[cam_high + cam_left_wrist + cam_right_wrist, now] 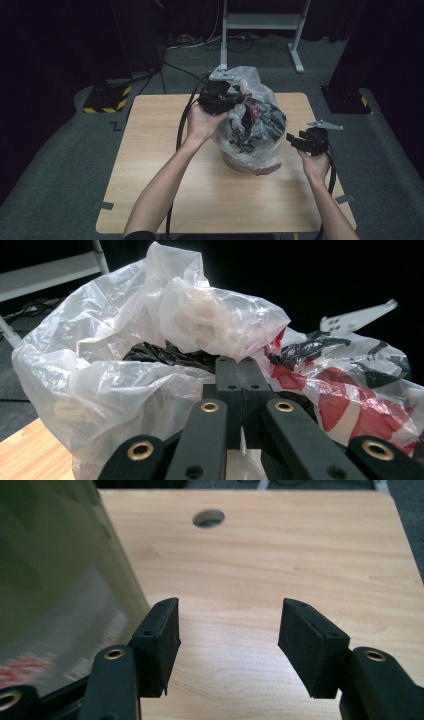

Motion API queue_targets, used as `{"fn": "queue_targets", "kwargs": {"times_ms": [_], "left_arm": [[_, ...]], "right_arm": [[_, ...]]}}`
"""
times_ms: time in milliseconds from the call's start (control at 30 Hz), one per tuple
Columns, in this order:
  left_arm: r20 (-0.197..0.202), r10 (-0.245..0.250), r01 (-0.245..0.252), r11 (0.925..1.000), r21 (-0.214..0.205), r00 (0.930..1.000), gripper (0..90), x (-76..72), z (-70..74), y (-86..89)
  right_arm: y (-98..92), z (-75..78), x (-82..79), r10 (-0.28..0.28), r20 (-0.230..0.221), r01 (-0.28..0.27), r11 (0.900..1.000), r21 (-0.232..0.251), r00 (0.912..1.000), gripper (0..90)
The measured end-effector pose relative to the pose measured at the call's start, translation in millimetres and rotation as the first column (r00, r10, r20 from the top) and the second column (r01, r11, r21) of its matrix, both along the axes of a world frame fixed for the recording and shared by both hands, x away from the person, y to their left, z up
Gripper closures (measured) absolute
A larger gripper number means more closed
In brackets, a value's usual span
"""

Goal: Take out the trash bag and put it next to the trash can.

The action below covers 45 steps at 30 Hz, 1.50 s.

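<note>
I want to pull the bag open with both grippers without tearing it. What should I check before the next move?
1. Left gripper shut at the clear plastic bag: ok, fingers closed together.
2. Film actually pinched between them: cannot tell.
3. Right gripper open and ready: ok, nothing between its fingers.
4. Right gripper lined up on the bag: not ok, it sits beside the bag's wall.
5. Bag resting on the table: ok.
6. Contents staying inside: cannot tell.

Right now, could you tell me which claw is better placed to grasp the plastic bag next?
Probably the right claw: it is open and empty beside the plastic bag. The left claw is shut at the bag's top.
</note>
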State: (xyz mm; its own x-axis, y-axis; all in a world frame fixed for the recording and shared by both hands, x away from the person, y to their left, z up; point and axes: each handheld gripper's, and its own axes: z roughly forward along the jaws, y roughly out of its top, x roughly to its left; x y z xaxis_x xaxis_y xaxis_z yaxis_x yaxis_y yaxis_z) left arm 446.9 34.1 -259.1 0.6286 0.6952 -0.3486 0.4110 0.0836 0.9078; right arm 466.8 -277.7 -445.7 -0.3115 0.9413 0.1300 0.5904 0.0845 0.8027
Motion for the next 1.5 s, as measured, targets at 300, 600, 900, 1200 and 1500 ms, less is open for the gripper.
{"fn": "queue_targets", "kwargs": {"times_ms": [300,600,900,1200,1500], "left_arm": [[0.002,-0.004,0.004,0.9991,-0.042,1.0000,89.9,-4.8,10.2,8.2],[0.006,0.004,-0.003,0.9981,-0.062,1.0000,89.9,-9.1,16.2,24.8],[0.018,0.007,-0.005,0.9945,-0.105,0.9998,89.8,-15.8,26.2,46.1],[0.028,0.034,-0.031,0.9933,-0.111,0.9990,89.8,-20.1,29.8,68.2],[0.027,0.050,-0.045,0.9886,-0.143,0.9984,89.8,-20.5,33.8,80.3]], "right_arm": [[-0.7,-24.1,5.7,-0.032,-0.038,0.031,0.9990,-0.033,0.9987,41.5],[-0.2,-45.9,9.6,-0.065,-0.058,0.061,0.9959,-0.067,0.9962,41.4],[3.1,-59.4,14.4,-0.089,-0.063,0.082,0.9914,-0.102,0.9940,40.8],[11.1,-74.1,20.1,-0.094,-0.072,0.083,0.9854,-0.149,0.9929,38.2],[13.2,-77.1,21.0,-0.084,-0.044,0.075,0.9839,-0.162,0.9956,34.9]]}}
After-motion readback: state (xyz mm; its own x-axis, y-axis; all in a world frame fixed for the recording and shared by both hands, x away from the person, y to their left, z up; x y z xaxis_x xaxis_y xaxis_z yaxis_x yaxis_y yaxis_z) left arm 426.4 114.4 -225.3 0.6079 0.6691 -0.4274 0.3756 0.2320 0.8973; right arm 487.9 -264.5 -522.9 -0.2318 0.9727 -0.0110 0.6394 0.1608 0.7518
